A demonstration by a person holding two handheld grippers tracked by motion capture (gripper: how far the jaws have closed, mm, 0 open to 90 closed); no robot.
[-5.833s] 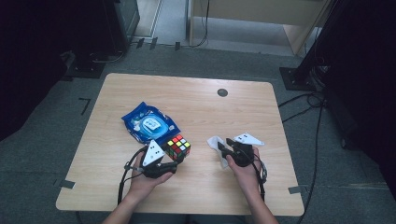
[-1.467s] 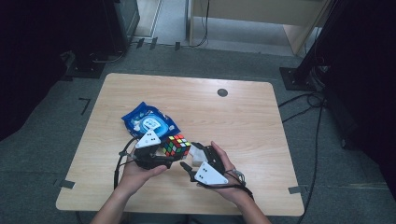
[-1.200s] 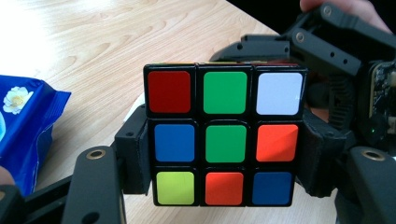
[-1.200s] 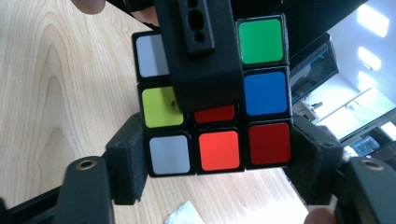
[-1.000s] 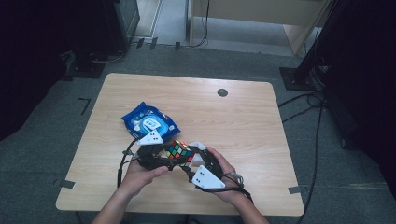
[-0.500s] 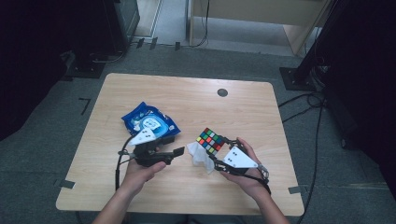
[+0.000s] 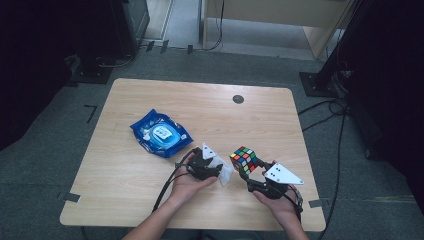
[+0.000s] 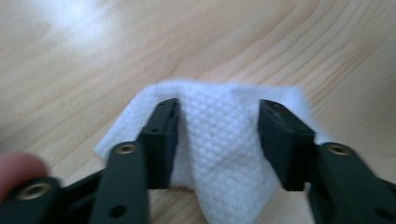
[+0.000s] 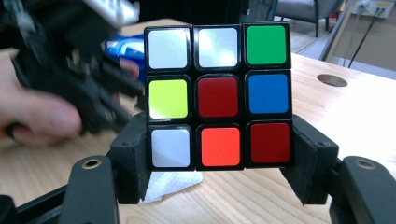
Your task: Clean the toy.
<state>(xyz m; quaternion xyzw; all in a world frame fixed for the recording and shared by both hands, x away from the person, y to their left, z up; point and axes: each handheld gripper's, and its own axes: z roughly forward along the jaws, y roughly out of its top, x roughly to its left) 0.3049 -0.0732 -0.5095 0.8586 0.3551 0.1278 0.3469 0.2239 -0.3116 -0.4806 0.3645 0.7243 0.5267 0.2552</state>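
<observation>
A scrambled Rubik's cube point(image 7: 244, 160) is held off the table with my right gripper point(image 7: 248, 171) shut on its lower part; in the right gripper view the cube point(image 9: 217, 95) sits upright between the jaws of the right gripper point(image 9: 219, 145). A white wipe point(image 7: 225, 173) lies on the table to the cube's left. My left gripper point(image 7: 217, 170) is down on it. In the left gripper view the wipe point(image 8: 217, 144) bulges up between the jaws of the left gripper point(image 8: 217, 126), which have just been closing and still stand apart.
A blue pack of wipes point(image 7: 161, 134) lies left of centre on the wooden table point(image 7: 125, 180). A round cable hole point(image 7: 238, 99) is near the far edge. Cables trail from both grippers toward the near edge.
The right gripper has carried the cube to the right, away from the left gripper. The left gripper has come down onto the white wipe and its jaws have narrowed.
</observation>
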